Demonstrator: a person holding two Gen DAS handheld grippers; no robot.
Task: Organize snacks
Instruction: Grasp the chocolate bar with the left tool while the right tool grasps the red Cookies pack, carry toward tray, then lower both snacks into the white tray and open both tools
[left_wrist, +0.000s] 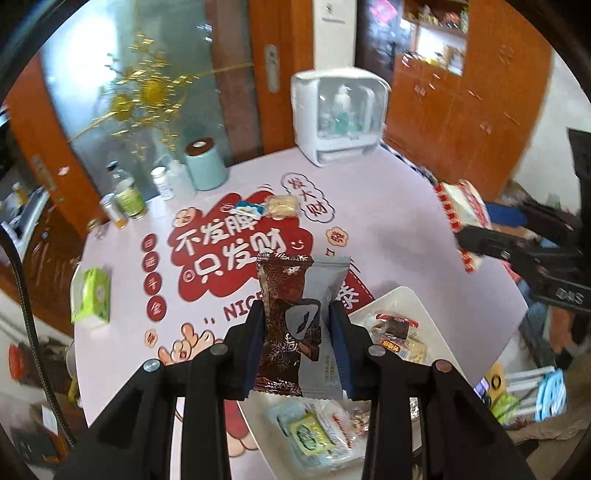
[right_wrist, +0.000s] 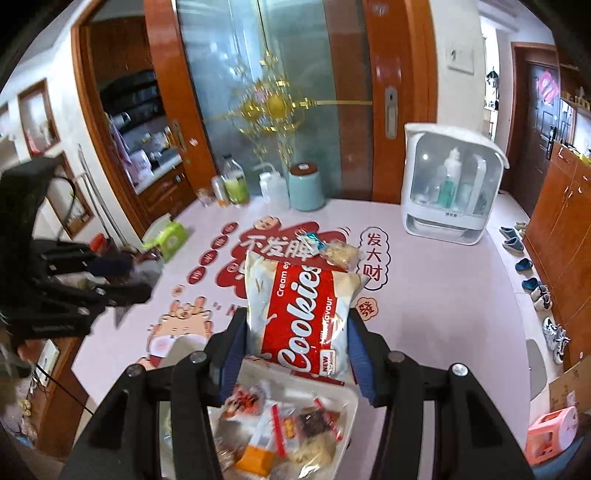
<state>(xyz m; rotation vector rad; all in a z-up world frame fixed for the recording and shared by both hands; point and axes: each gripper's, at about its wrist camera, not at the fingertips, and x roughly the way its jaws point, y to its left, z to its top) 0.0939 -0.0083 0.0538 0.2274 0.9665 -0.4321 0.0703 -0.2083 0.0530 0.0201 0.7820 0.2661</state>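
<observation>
The left gripper (left_wrist: 297, 325) has its fingers closed tight on two snack packets (left_wrist: 295, 317); the right gripper (right_wrist: 295, 339) fingers clamp a cookies bag (right_wrist: 299, 314). Both hang above the tray (left_wrist: 402, 299) at the table's near edge, probably for sorting elsewhere.

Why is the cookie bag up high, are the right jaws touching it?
Touching. The right wrist view shows the right gripper with its blue jaws pressed against both sides of the Cookies bag.

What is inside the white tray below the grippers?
The white tray holds a pile of small wrapped snacks: red, orange and brown packets, plus a green-labelled one. The gripper fingers and the held Cookies bag cover parts of it.
</observation>
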